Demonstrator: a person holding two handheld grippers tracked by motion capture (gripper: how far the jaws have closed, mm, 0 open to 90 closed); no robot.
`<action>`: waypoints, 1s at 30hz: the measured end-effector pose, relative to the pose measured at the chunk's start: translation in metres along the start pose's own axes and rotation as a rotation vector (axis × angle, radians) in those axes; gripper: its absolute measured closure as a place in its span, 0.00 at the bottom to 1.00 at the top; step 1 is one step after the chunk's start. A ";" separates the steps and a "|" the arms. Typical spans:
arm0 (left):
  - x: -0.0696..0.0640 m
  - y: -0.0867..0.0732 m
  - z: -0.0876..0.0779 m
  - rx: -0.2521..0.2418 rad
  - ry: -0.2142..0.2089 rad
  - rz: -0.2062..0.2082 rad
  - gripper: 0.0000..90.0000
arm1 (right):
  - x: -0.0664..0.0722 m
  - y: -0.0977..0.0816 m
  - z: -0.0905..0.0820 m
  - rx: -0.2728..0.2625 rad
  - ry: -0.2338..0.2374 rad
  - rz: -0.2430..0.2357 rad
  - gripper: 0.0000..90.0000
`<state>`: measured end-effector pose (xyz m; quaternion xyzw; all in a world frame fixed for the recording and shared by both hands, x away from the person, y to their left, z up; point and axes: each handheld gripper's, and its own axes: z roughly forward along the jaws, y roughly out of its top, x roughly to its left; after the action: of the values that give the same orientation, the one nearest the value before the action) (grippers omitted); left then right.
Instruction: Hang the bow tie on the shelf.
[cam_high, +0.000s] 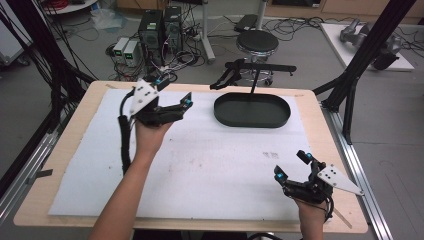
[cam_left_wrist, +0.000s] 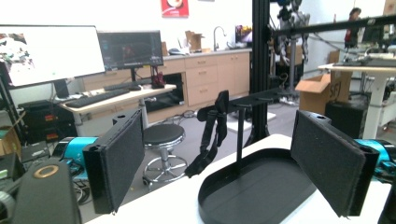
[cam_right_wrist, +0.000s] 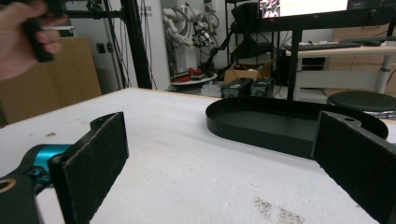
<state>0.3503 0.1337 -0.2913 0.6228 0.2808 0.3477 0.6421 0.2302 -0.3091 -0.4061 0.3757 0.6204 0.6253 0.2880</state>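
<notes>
**Black tray stand: tip risk, both grippers empty**

Black oval tray (cam_high: 252, 111) sat at the far centre of the white foam mat (cam_high: 200, 165), with a thin post rising from its far edge to a horizontal bar with a strap hanging off it. It looked matte, shallow-walled and empty. Top-heavy, probably: a nudge on the post or bar could tip it or slide it off the mat.

Left gripper (cam_high: 175, 92) was held raised left of the tray, jaws apart, nothing between. Right gripper (cam_high: 292, 165) was near the front right edge, well apart from the tray, jaws apart too.
</notes>
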 end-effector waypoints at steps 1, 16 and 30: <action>0.002 0.002 -0.010 -0.006 0.001 -0.011 0.20 | 0.000 0.000 0.000 0.000 0.000 -0.007 0.03; 0.018 -0.007 -0.144 0.102 0.197 0.087 0.20 | 0.007 0.006 -0.003 -0.007 -0.005 -0.029 0.03; 0.046 -0.058 -0.223 0.132 0.419 0.052 0.21 | 0.014 0.009 0.000 0.007 -0.002 -0.049 0.03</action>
<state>0.2063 0.3058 -0.3604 0.5849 0.4139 0.4669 0.5182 0.2231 -0.2984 -0.3953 0.3622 0.6313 0.6154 0.3025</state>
